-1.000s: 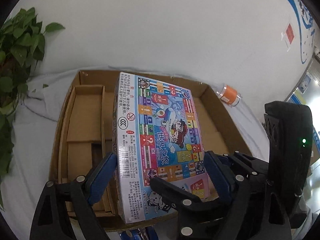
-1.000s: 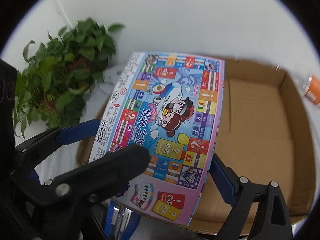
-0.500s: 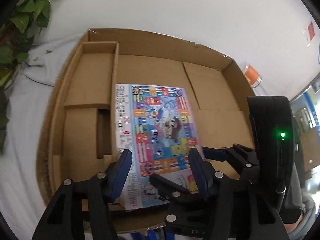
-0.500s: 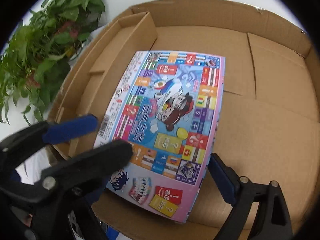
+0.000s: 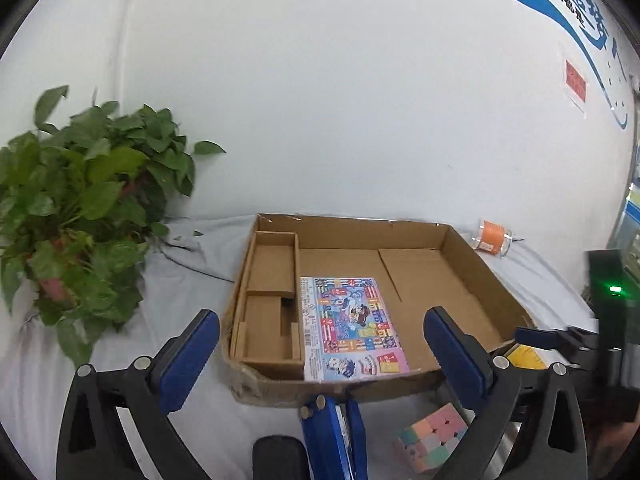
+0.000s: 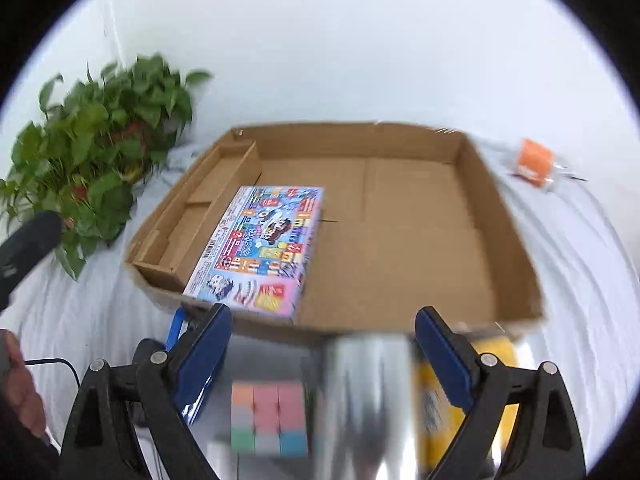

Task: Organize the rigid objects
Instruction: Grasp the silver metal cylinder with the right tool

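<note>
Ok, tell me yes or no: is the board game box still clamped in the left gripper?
No: the board game box lies flat in the cardboard box, and the left gripper is opening with nothing between its jaws.

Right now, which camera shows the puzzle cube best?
The right wrist view: the puzzle cube faces the camera with a whole side showing, though blurred. The left wrist view catches it only at the bottom edge, partly behind a gripper finger.

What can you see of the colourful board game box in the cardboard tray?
The flat rectangular board game box lies face up on the floor of the shallow brown cardboard tray, long side against the tray's left divider, near end at the front wall. Glossy printed lid: cartoon figures, coloured squares, pink bottom band, barcode on the white left side. Nothing grips it; both sets of jaws stand clear.
</note>
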{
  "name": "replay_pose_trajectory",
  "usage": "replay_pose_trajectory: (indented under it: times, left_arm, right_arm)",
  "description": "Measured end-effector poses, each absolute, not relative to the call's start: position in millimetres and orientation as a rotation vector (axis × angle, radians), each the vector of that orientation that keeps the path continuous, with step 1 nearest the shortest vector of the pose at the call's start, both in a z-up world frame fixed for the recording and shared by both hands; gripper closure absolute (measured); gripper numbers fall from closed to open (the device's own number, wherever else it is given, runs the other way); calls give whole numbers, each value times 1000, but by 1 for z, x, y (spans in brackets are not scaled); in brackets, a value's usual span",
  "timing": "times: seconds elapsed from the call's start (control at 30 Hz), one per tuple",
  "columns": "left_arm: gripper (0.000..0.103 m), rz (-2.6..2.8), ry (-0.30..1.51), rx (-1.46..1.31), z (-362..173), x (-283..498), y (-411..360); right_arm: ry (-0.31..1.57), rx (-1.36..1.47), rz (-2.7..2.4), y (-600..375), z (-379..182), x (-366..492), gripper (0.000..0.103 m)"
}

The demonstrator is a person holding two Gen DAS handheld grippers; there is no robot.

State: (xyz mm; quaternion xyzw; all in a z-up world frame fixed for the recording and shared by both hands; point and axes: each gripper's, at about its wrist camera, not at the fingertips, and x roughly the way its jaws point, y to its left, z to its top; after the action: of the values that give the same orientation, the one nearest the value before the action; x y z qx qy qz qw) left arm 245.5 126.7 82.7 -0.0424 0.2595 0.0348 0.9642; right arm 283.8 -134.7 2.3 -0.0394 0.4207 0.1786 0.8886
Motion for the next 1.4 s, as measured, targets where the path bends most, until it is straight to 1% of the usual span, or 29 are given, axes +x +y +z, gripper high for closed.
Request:
replay_pose_trajectory:
  times: [0.23, 0.57, 0.67, 0.8, 0.9, 1.07, 1.2, 1.27, 1.33, 1.4]
  left_arm:
    - [0, 24, 511, -98, 88, 198, 96]
    - [0, 9, 524, -91, 73, 170, 56]
    - [0, 12, 522, -80, 74, 165, 52]
    - [0, -9, 541, -132, 73, 163, 56]
    - [0, -39, 576, -192, 68, 164, 63]
    - [0, -131, 682, -278, 44, 168, 63]
    - [0, -150, 726, -286, 26, 169, 55]
    - [1, -175, 745, -279, 20, 170, 49]
    - [1, -201, 759, -277, 18, 172, 43]
    - [1, -236, 781, -281, 15, 175, 38]
  right_arm:
    - [789, -157, 343, -152, 18, 245, 9]
    - [737, -131, 335, -167, 21, 217, 9]
    - [729, -131, 336, -168, 20, 215, 9]
    - [709, -123, 376, -168, 19, 211, 9]
    - [751, -45, 461, -180, 15, 213, 9]
    - [884, 74, 523, -207, -6, 219, 9]
    - [934, 93, 530, -210, -19, 221, 11]
    - [991, 99, 537, -206, -33, 226, 14]
    - [1064, 119, 527, -204, -50, 233, 26]
    - [1091, 149, 523, -204, -61, 236, 28]
